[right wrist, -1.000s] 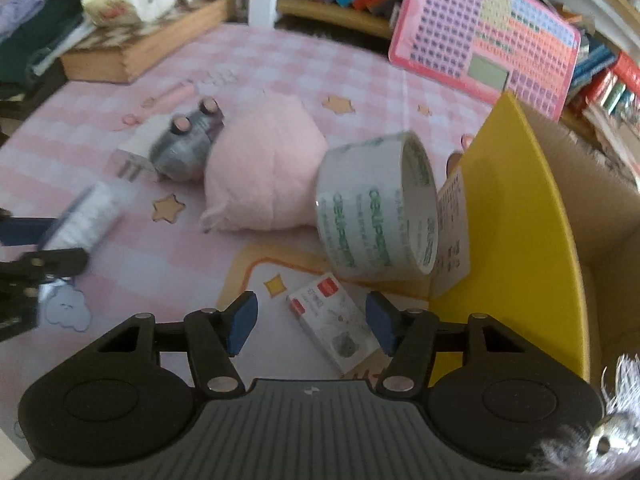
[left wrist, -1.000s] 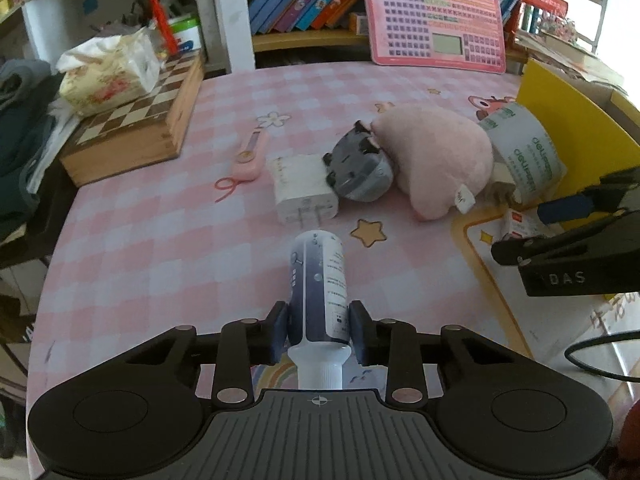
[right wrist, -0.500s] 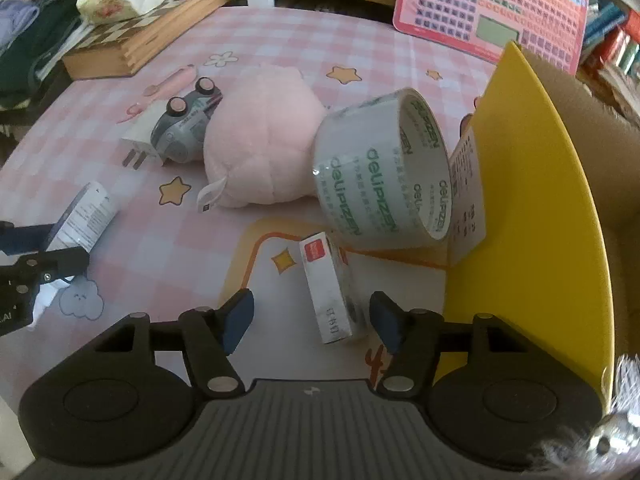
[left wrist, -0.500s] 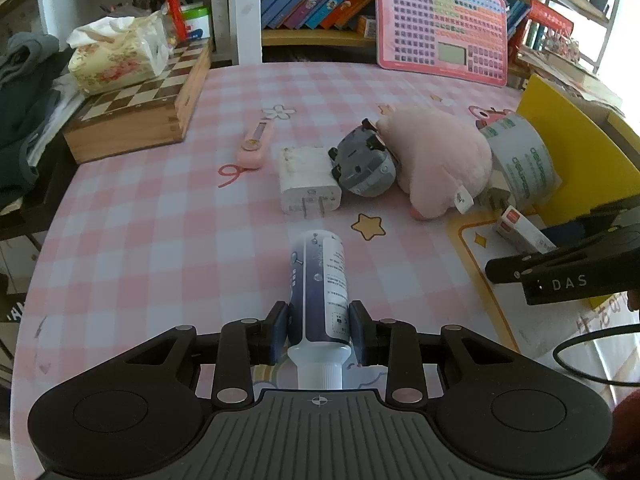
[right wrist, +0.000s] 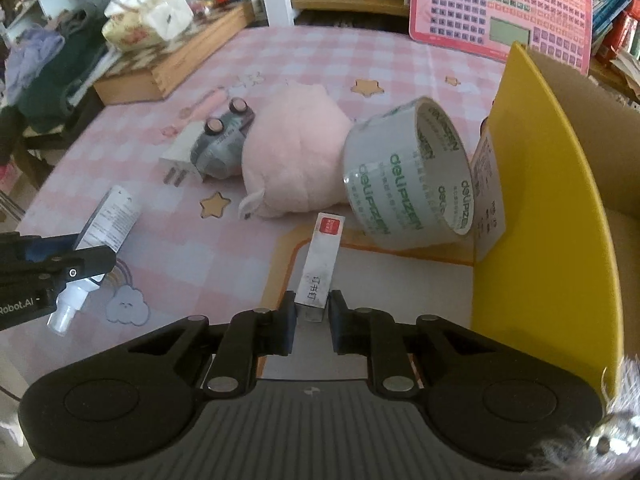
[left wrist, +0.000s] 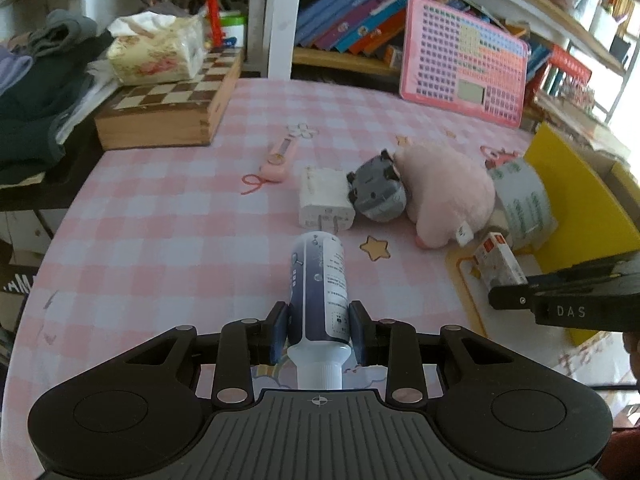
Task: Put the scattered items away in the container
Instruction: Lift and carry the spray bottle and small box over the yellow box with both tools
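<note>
Pink-white check cloth [left wrist: 168, 240], yellow box [right wrist: 552, 216].

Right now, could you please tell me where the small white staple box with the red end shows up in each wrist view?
Left wrist: staple box at right, beside the tape roll.
Right wrist: staple box at lower centre, between the right gripper's closing jaws.
Shared landmark: the pink plush.

A pink-and-white checked cloth [left wrist: 168, 232] covers the table. Behind it a wooden shelf [left wrist: 344, 62] holds leaning books [left wrist: 344, 32], split by a white upright post [left wrist: 282, 20]. Dark clothes [left wrist: 32, 112] pile at the left. Daylight glares in from the upper right.
</note>
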`<state>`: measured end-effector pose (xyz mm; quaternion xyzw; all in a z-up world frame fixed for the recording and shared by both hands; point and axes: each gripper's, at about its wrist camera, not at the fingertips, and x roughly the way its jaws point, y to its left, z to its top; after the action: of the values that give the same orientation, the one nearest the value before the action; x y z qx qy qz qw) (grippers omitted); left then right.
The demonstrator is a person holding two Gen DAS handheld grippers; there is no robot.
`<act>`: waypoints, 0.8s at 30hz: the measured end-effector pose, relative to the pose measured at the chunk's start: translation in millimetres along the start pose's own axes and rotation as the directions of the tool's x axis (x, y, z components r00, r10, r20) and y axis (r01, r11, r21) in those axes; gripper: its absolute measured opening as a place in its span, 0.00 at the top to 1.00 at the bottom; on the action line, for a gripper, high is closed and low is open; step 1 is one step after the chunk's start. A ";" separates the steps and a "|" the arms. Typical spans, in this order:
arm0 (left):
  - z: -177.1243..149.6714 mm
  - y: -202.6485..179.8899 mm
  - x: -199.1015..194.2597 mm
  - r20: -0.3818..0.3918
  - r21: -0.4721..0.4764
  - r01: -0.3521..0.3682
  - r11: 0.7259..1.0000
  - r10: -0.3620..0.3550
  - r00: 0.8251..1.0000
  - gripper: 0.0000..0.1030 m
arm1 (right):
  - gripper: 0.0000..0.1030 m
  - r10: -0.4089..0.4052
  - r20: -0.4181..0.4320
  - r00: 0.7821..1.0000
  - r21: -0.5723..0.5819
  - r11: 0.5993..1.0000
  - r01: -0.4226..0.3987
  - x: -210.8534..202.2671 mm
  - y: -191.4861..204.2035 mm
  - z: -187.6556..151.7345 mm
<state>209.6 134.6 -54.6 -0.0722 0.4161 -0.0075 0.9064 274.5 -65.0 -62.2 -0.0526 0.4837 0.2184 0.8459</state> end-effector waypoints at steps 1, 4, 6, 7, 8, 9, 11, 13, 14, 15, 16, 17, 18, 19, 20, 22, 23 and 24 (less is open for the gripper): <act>-0.3 -0.3 -2.6 0.004 -0.003 0.003 1.000 -0.003 1.000 0.70 | 0.85 0.004 0.009 1.000 -0.006 1.000 -0.004 -2.5 0.7 -0.3; -2.4 -0.6 -8.6 0.009 -0.024 0.020 1.000 -0.020 1.000 0.70 | 0.85 0.014 0.014 1.000 -0.033 0.999 -0.013 -6.7 5.7 -2.0; -3.7 -1.9 -13.9 0.014 -0.034 0.033 0.999 -0.033 0.999 0.70 | 0.85 0.021 0.019 1.000 -0.053 0.998 -0.020 -10.0 9.5 -3.4; -4.2 -2.7 -17.0 0.019 -0.035 0.037 0.999 -0.037 0.999 0.70 | 0.85 0.025 0.026 0.999 -0.063 0.998 -0.023 -12.8 11.5 -4.1; -4.7 -3.8 -20.6 0.024 -0.037 0.041 0.998 -0.040 0.999 0.70 | 0.85 0.028 0.034 0.999 -0.073 0.997 -0.026 -16.1 13.4 -4.9; -5.2 -4.5 -23.7 0.029 -0.039 0.045 0.998 -0.043 0.999 0.70 | 0.85 0.032 0.041 0.999 -0.082 0.996 -0.029 -19.7 14.9 -5.9; -6.7 -5.8 -30.7 0.039 -0.048 0.054 0.997 -0.052 0.998 0.70 | 0.85 0.040 0.053 0.998 -0.093 0.995 -0.035 -26.7 17.3 -8.8; -8.9 -6.8 -36.8 0.049 -0.053 0.060 0.997 -0.057 0.997 0.70 | 0.85 0.046 0.060 0.997 -0.100 0.994 -0.040 -33.4 19.2 -12.2; -10.2 -7.9 -39.7 0.054 -0.052 0.059 0.997 -0.057 0.997 0.70 | 0.85 0.048 0.063 0.997 -0.103 0.994 -0.042 -36.6 19.8 -13.9; -11.7 -9.2 -42.6 0.057 -0.052 0.061 0.997 -0.058 0.997 0.70 | 0.85 0.050 0.066 0.997 -0.105 0.994 -0.043 -39.9 20.6 -15.9; -13.3 -10.6 -45.7 0.061 -0.051 0.063 0.997 -0.060 0.996 0.70 | 0.85 0.052 0.068 0.996 -0.106 0.993 -0.044 -42.6 21.3 -17.8; -14.9 -11.9 -49.1 0.066 -0.050 0.066 0.997 -0.062 0.996 0.70 | 0.85 0.053 0.070 0.996 -0.107 0.993 -0.046 -45.8 21.2 -20.4; -16.5 -13.4 -52.6 0.072 -0.048 0.069 0.996 -0.065 0.995 0.70 | 0.85 0.055 0.071 0.996 -0.106 0.993 -0.047 -49.0 20.9 -22.9; -18.0 -15.2 -56.2 0.078 -0.047 0.072 0.996 -0.068 0.995 0.70 | 0.85 0.055 0.072 0.996 -0.104 0.993 -0.048 -52.0 20.6 -25.6; -19.4 -16.7 -59.4 0.084 -0.045 0.076 0.996 -0.072 0.994 0.70 | 0.85 0.054 0.074 0.996 -0.100 0.994 -0.047 -55.0 20.5 -28.5; -22.4 -20.0 -66.3 0.097 -0.041 0.084 0.996 -0.079 0.992 0.70 | 0.85 0.051 0.080 0.996 -0.096 0.994 -0.043 -61.4 21.0 -34.2; -24.2 -21.7 -70.0 0.104 -0.039 0.089 0.995 -0.084 0.991 0.70 | 0.85 0.050 0.083 0.995 -0.095 0.995 -0.042 -64.6 21.5 -37.1; -26.2 -23.2 -73.4 0.109 -0.037 0.093 0.995 -0.088 0.990 0.70 | 0.85 0.049 0.087 0.995 -0.095 0.995 -0.040 -68.1 22.3 -40.3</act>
<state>142.9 113.8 -13.0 -0.1105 0.3633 -0.0361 0.9244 203.3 -78.7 -23.5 -0.0713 0.4357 0.2617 0.8583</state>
